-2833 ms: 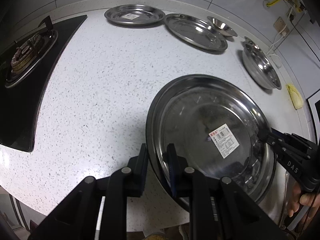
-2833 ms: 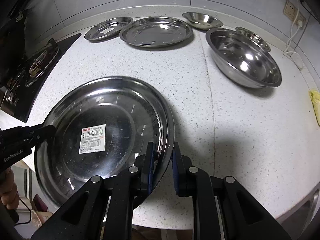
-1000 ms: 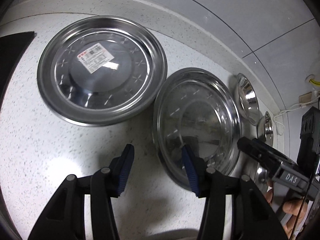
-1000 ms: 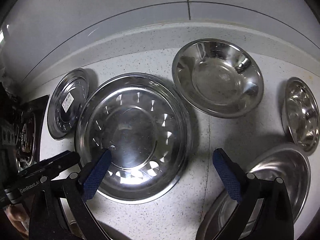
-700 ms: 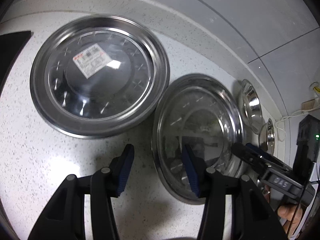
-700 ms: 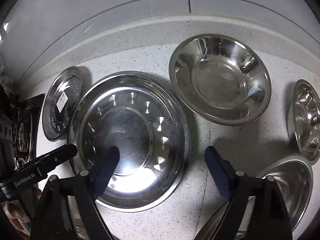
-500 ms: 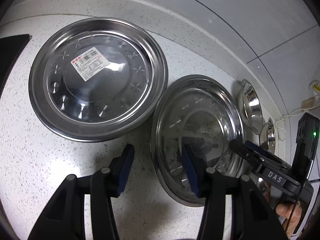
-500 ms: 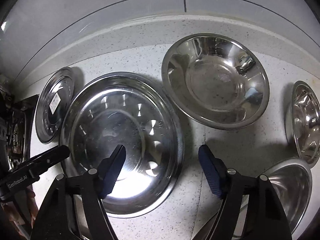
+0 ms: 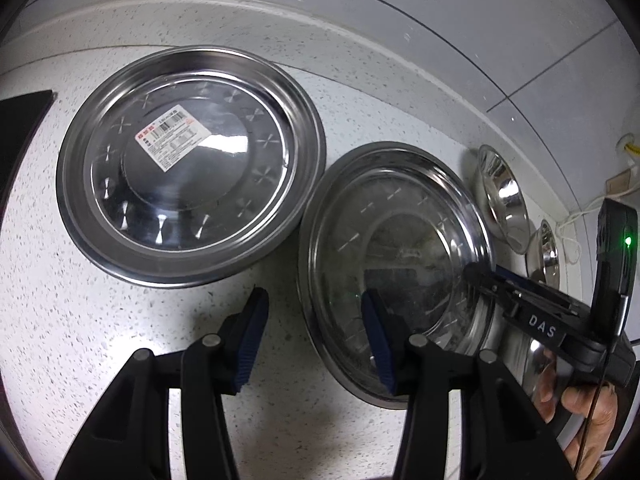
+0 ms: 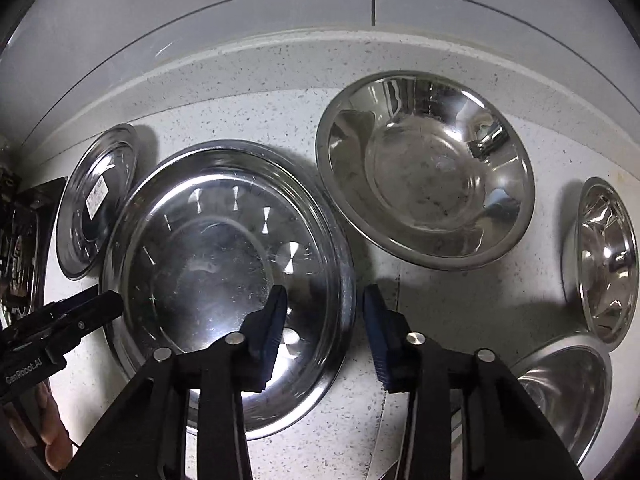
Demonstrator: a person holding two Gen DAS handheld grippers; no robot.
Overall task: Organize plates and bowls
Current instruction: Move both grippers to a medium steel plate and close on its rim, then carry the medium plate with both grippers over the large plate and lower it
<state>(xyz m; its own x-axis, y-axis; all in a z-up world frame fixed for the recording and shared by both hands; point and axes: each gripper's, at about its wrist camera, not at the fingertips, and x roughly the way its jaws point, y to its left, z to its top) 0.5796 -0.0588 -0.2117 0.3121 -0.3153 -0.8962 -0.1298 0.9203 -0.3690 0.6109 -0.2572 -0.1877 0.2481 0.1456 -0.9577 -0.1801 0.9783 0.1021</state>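
Observation:
An unlabelled steel plate [image 9: 392, 240] [image 10: 208, 264] lies flat on the speckled counter near the back wall. My left gripper [image 9: 314, 336] straddles its left rim, one finger on the bare counter, the other over the plate. The jaws are closing, and the pads stand clear of the rim. My right gripper [image 10: 324, 332] straddles the plate's right rim and is closing too, with a gap still on both sides of the rim. Each gripper shows in the other's view: the right gripper [image 9: 480, 280] and the left gripper [image 10: 104, 304].
A labelled plate [image 9: 188, 184] [image 10: 96, 200] lies left of it, almost touching. To the right are a medium bowl [image 10: 424, 184], a small bowl [image 10: 608, 256] and a large bowl [image 10: 560, 384]. The black stove [image 10: 20, 248] is at far left. A hand [image 9: 592, 412] holds the right gripper.
The right jaws have narrowed a lot around the plate's right rim and sunk a little. The left jaws have narrowed slightly at the left rim. The plate has not moved.

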